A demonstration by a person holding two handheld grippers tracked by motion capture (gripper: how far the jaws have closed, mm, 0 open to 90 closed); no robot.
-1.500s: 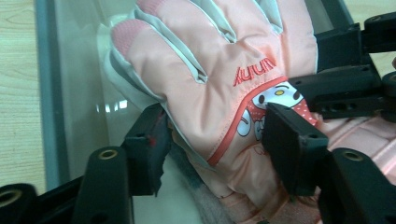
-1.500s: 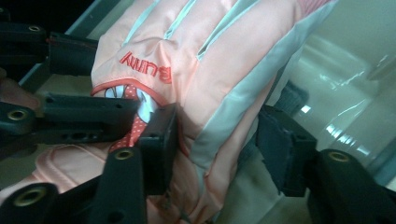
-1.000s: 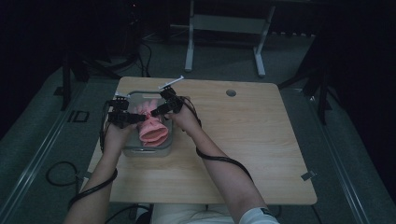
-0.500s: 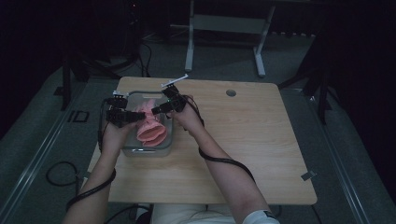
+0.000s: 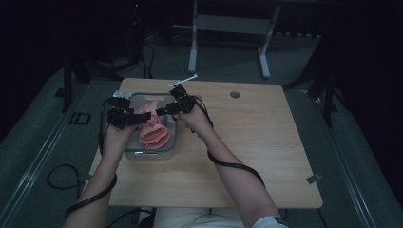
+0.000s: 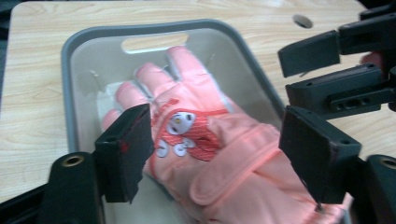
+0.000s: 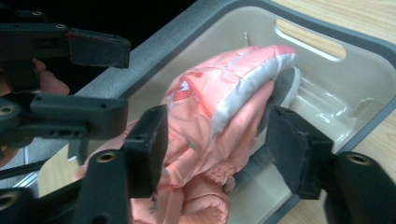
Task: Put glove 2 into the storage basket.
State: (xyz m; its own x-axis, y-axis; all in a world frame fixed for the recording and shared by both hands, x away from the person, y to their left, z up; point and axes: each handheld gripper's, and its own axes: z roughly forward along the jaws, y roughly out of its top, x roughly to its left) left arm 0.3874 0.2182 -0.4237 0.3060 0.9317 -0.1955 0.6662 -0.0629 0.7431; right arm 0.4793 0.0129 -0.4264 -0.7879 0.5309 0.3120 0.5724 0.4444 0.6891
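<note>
A pink glove with a cartoon patch lies in a clear bin with a grey rim at the table's left. In the left gripper view, the glove sits between and below my left gripper. Those jaws have just been opening and stand off the fabric. My right gripper straddles the folded glove from the other side. Its jaws have also just been opening, with gaps at the pads. In the high view the left gripper and right gripper hover over the bin.
The wooden table top stretches right of the bin, with a round cable hole near its far edge. A white strip lies at the far edge behind the bin. Cables trail from both grippers along the forearms.
Both hands have lifted a little above the bin and their jaws stand wider apart. The glove now rests lower in the bin, let go.
</note>
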